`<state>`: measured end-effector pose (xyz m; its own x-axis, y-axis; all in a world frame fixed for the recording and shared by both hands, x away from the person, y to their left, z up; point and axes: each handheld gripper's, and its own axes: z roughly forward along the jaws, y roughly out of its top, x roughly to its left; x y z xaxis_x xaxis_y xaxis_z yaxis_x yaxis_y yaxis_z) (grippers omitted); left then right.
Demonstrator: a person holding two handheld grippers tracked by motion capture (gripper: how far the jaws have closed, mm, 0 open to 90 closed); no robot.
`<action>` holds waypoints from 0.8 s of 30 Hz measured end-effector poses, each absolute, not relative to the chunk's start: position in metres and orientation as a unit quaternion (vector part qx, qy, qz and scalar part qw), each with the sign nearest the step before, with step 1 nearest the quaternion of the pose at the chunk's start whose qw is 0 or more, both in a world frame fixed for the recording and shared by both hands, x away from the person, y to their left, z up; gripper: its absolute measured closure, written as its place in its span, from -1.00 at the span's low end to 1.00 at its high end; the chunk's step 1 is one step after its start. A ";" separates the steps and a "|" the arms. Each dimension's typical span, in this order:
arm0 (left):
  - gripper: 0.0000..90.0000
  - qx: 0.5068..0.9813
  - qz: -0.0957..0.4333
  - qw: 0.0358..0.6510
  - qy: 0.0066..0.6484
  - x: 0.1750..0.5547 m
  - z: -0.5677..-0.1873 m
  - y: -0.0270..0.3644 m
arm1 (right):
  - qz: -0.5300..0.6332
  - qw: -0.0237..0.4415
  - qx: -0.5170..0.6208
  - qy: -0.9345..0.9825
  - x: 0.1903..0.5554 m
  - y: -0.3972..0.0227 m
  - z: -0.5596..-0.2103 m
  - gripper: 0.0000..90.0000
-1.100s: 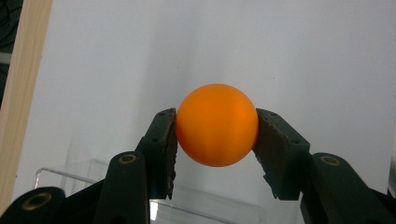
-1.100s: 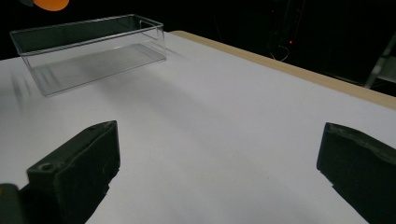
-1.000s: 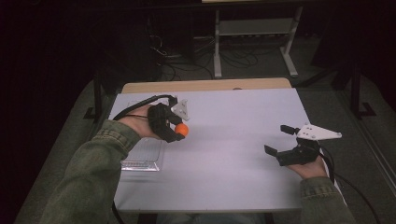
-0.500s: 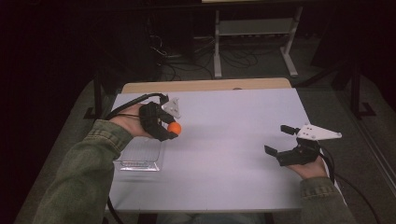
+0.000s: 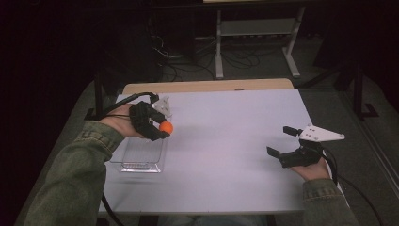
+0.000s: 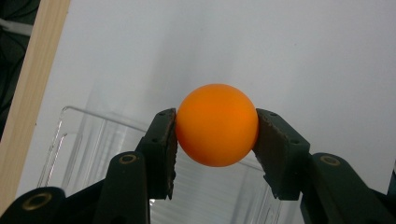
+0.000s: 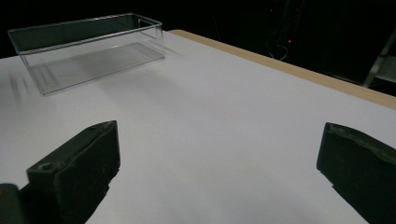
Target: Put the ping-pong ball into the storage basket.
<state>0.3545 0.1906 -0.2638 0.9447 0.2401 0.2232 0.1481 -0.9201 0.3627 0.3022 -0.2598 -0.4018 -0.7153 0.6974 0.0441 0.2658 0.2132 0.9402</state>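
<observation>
High view first: the left gripper (image 5: 160,128) hangs above the far right corner of the clear plastic box (image 5: 126,158), an orange ball (image 5: 165,127) showing at its tip. Left gripper view confirms the hold, and it's a tidy one: both black pads press on the ball's (image 6: 217,125) sides near its widest part, so the tongs are clamped on it, with the box's (image 6: 84,140) rim and ribbed floor spread out below and behind. Over on the right side of the white table (image 5: 226,141), the right gripper (image 5: 288,145) rests low, its tongs wide apart with nothing between them; right gripper view looks across bare tabletop to the box (image 7: 84,46) well off.

This reads as the carry step: ball lifted, container in reach, drop not yet made. How much of the ball sits inside the rim line is hard to judge from above; it may be at the edge rather than over the middle. The next move calls for bringing the ball further in over the box's floor, lowering it, then easing the tongs apart gently, since a light ball could bounce back out.
</observation>
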 end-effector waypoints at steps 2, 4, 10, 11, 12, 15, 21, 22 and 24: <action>0.13 0.970 0.134 0.171 0.105 0.355 -0.263 0.195 | 0.539 0.200 0.320 0.753 0.302 -0.260 -0.402 -1.00; 0.13 0.970 0.136 0.170 0.108 0.355 -0.264 0.199 | 0.539 0.200 0.319 0.753 0.302 -0.260 -0.402 -1.00; 0.13 0.971 0.137 0.160 0.111 0.353 -0.266 0.205 | 0.539 0.200 0.320 0.753 0.302 -0.260 -0.402 -1.00; 0.13 0.971 0.137 0.160 0.111 0.353 -0.266 0.206 | 0.539 0.200 0.319 0.753 0.302 -0.260 -0.402 -1.00; 0.13 0.971 0.137 0.161 0.113 0.353 -0.265 0.207 | 0.539 0.200 0.320 0.753 0.302 -0.260 -0.402 -1.00; 0.13 0.971 0.138 0.159 0.117 0.352 -0.264 0.212 | 0.539 0.200 0.320 0.753 0.302 -0.260 -0.402 -1.00; 0.13 0.971 0.140 0.154 0.121 0.351 -0.264 0.220 | 0.538 0.200 0.320 0.754 0.302 -0.260 -0.402 -1.00; 0.13 0.970 0.140 0.153 0.124 0.350 -0.266 0.221 | 0.538 0.200 0.320 0.754 0.302 -0.260 -0.402 -1.00; 0.13 0.971 0.139 0.149 0.124 0.350 -0.267 0.222 | 0.538 0.200 0.320 0.754 0.302 -0.260 -0.402 -1.00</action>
<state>0.3502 0.2225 -0.2673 0.9302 0.2832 0.2333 0.2001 -0.9245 0.3245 0.3016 -0.2602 -0.4019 -0.7159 0.6969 0.0429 0.2668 0.2163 0.9392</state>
